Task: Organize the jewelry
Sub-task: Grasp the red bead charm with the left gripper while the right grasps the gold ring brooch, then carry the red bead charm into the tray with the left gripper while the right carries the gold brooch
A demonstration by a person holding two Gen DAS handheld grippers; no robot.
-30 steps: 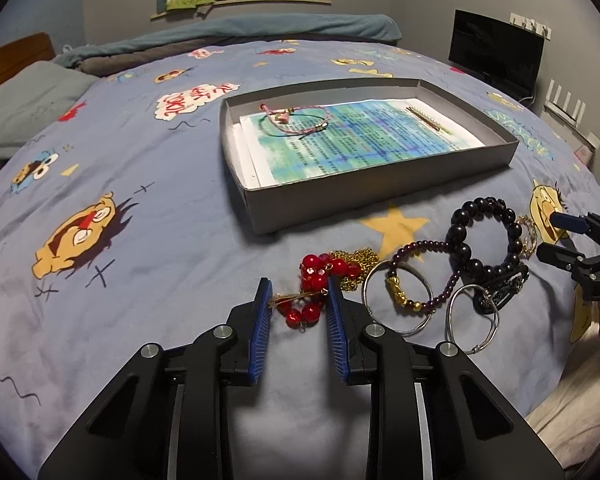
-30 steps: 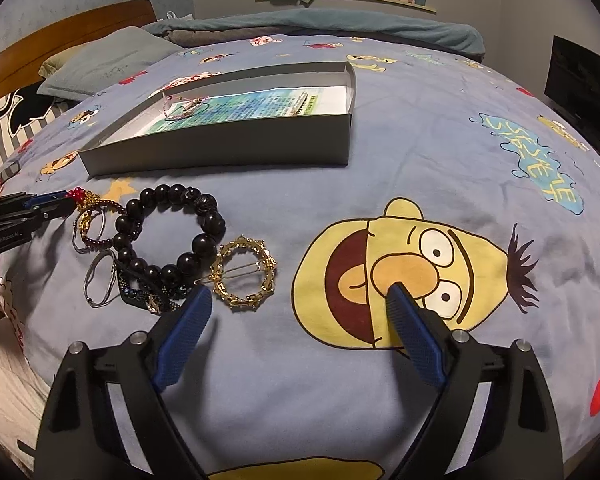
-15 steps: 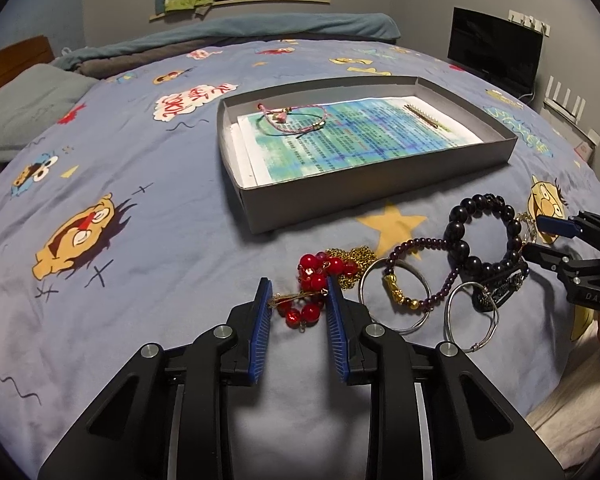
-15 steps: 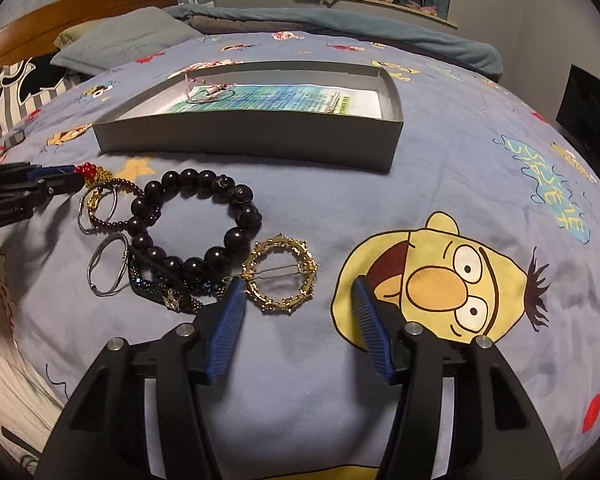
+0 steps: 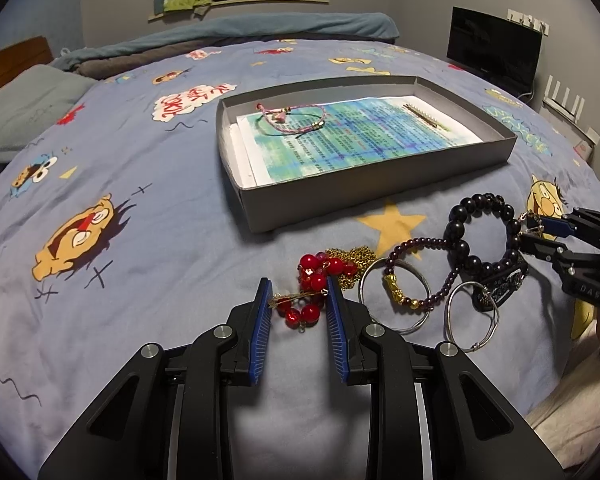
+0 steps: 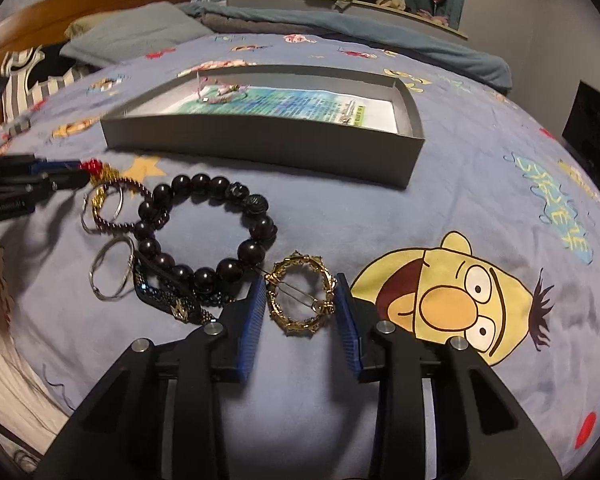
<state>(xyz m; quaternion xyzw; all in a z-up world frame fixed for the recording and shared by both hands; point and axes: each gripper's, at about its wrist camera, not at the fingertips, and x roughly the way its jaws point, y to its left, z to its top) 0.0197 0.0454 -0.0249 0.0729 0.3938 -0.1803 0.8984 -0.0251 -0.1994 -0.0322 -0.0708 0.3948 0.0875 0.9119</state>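
Observation:
On the blue cartoon bedspread, my left gripper (image 5: 298,300) is shut on a red bead ornament (image 5: 316,280) with a gold pin, which still rests on the cloth beside a gold chain (image 5: 352,260). My right gripper (image 6: 300,300) has its jaws closing on a gold ring brooch (image 6: 300,326), and both blue pads touch its rim. The same gripper (image 5: 534,232) shows at the right edge of the left wrist view. A large black bead bracelet (image 6: 252,250), a purple bead bracelet (image 5: 416,242), silver rings (image 5: 472,320) and a dark sequinned clip (image 6: 160,292) lie between the grippers.
A shallow grey box (image 5: 340,208) lined with a printed sheet stands further back and holds a pink cord bracelet (image 5: 292,118) and a slim hair pin (image 5: 428,116). Pillows (image 6: 140,32) lie near the headboard. A dark monitor (image 5: 496,48) stands at the right wall.
The right gripper's jaws have narrowed from wide apart to either side of the gold ring brooch, having shifted left onto it. The left gripper has kept still on the red beads.

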